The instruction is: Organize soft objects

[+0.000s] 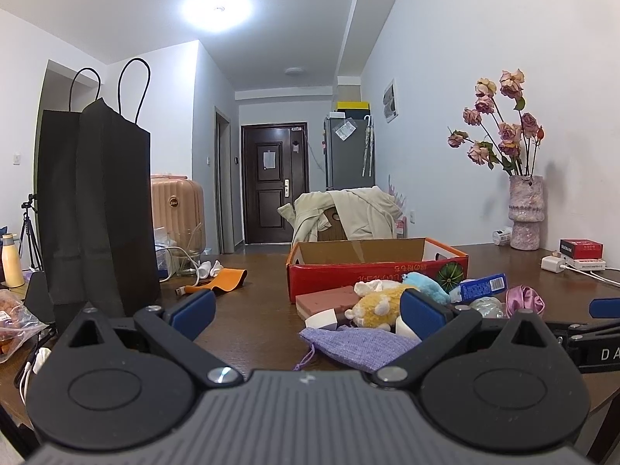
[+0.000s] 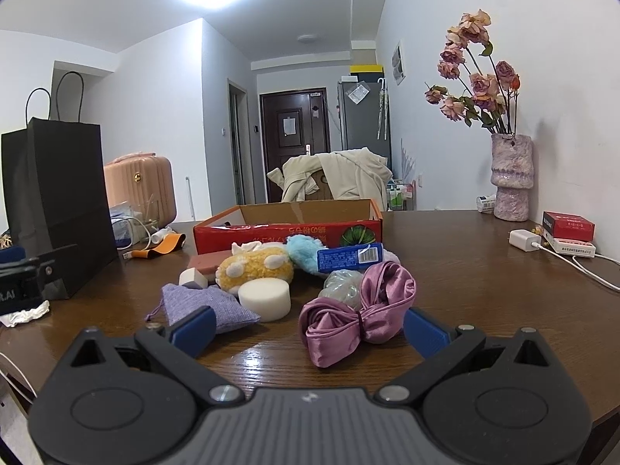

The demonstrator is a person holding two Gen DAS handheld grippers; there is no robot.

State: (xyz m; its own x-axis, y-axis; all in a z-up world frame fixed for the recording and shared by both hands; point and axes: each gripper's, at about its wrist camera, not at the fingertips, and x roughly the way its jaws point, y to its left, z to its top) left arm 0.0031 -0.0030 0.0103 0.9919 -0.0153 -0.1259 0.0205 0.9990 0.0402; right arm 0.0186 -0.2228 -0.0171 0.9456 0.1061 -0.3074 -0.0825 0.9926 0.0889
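White letters "DA" on the right gripper's black body (image 1: 598, 352) at far right, upside-down orange print on red cardboard box (image 1: 378, 271) unreadable

Soft items piled on table (image 2: 465, 271) just before box (image 2: 286, 228); pouch (image 2: 205, 302) front-left, satin bag (image 2: 356, 317) front-right, paper bag (image 2: 54, 201) far left, vase (image 2: 511, 178) back-right.

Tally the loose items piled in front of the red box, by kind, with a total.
Plush toys: 2, yellow, light blue
Sponges: 3, round white, wedge, pink block
Fabric pouches: 2, lavender, purple satin
Blue packet: 1
Mesh puff: 1
Total: 9
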